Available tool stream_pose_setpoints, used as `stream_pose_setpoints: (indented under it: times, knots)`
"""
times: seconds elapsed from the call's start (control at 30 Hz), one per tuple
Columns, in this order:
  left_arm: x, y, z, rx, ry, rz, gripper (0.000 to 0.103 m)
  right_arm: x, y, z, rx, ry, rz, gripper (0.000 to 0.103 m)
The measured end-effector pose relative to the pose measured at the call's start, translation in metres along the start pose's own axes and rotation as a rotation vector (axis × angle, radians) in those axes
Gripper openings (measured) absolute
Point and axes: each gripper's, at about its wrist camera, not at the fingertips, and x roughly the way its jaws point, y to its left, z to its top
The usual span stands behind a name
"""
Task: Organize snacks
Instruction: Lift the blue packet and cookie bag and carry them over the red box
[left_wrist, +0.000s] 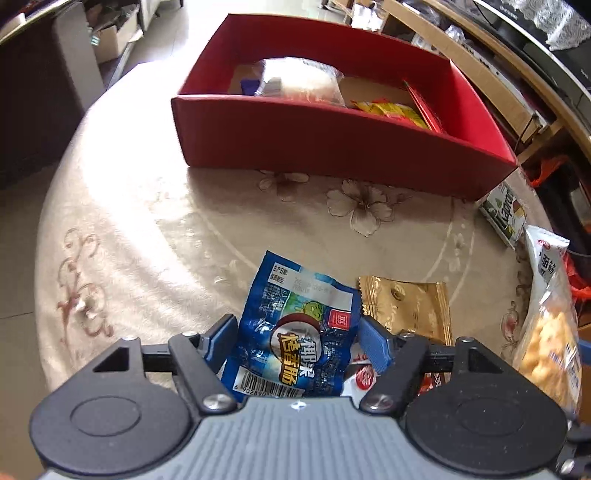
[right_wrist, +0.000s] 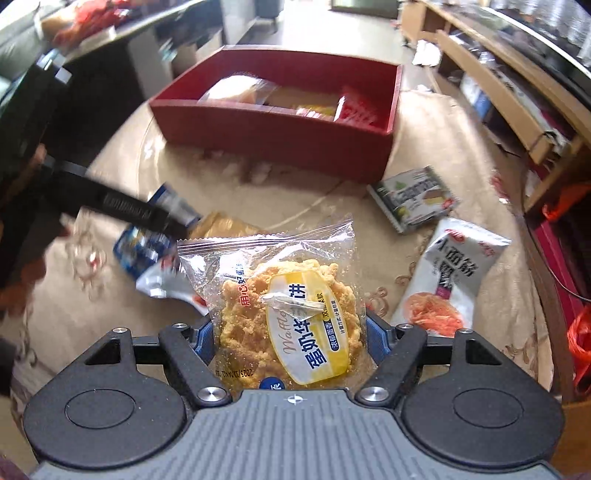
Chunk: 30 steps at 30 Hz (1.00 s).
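Snacks lie scattered across a round table with a pale flowered cloth, and a red box sits at the far side, already carrying a clear bag and some yellow and red packets inside. Down at the near edge of the left wrist view, the left gripper has its blue fingers on either side of a blue sausage packet, both pressed against the crumpled wrapper, so it is clamped on that packet. Just to the right of it a gold wrapper lies flat on the cloth, and a red-and-white packet peeks out from under the blue one. Over in the right wrist view, the right gripper has a clear waffle bag between its fingers, the bag filling the gap from side to side with the fingers bearing on its edges, its yellow label facing up. That view is smeared with motion blur on its left, where the other gripper's dark frame crosses over the blue packet. Right of the waffle bag a white gluten-snack packet lies on the cloth, and beyond it a green-and-white wafer pack sits near the red box's right corner, apart from both.
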Motion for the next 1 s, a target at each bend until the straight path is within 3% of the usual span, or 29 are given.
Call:
stream_pose_setpoints:
  times: [0.2,0.6,1.0]
  knots:
    - [-0.023,-0.003,-0.004,0.035,-0.076,0.026,0.066,-0.005,0.002,0.006,0.031,-0.049,-0.031,0.080]
    - [-0.040,0.002,0.008,-0.004,-0.121,-0.036,0.066,0.000,0.002,0.028,0.059,-0.099,-0.059,0.080]
    - [-0.048,-0.011,0.018,0.029,-0.173,0.001,0.066,0.000,0.002,0.056,0.077,-0.161,-0.084,0.080]
